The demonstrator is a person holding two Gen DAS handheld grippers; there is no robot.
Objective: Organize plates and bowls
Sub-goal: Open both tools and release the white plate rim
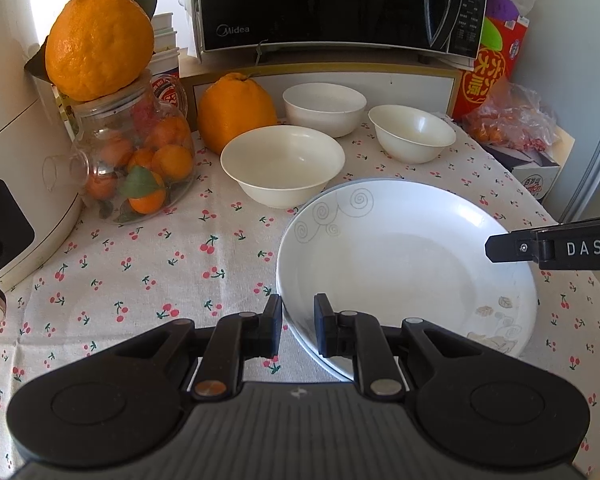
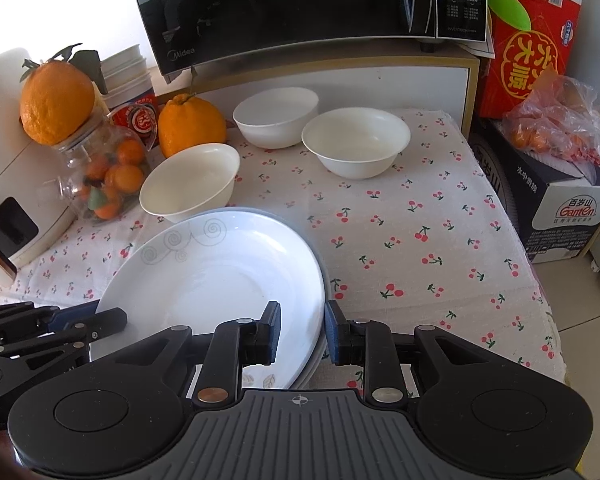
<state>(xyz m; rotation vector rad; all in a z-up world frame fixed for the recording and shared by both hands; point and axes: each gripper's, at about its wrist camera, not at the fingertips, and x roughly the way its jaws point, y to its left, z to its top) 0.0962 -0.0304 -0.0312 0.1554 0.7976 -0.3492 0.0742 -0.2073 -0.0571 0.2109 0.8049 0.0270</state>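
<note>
A white plate (image 1: pixel 404 264) with grey swirl marks lies on top of another plate on the cherry-print cloth; it also shows in the right wrist view (image 2: pixel 220 280). My left gripper (image 1: pixel 298 330) straddles its near-left rim, jaws slightly apart. My right gripper (image 2: pixel 302 334) straddles its right rim, jaws slightly apart; its finger shows in the left wrist view (image 1: pixel 552 246). Three white bowls stand behind: one near the plate (image 1: pixel 283 166), one at the back (image 1: pixel 324 108), one at the right (image 1: pixel 412 132).
A microwave (image 1: pixel 340 4) sits on a shelf at the back. A glass jar of small oranges (image 1: pixel 136 160) topped by a large orange (image 1: pixel 100 36), another orange (image 1: pixel 236 110) and a white appliance (image 1: pixel 16 152) stand left. Boxes and a bag (image 2: pixel 556 128) crowd the right.
</note>
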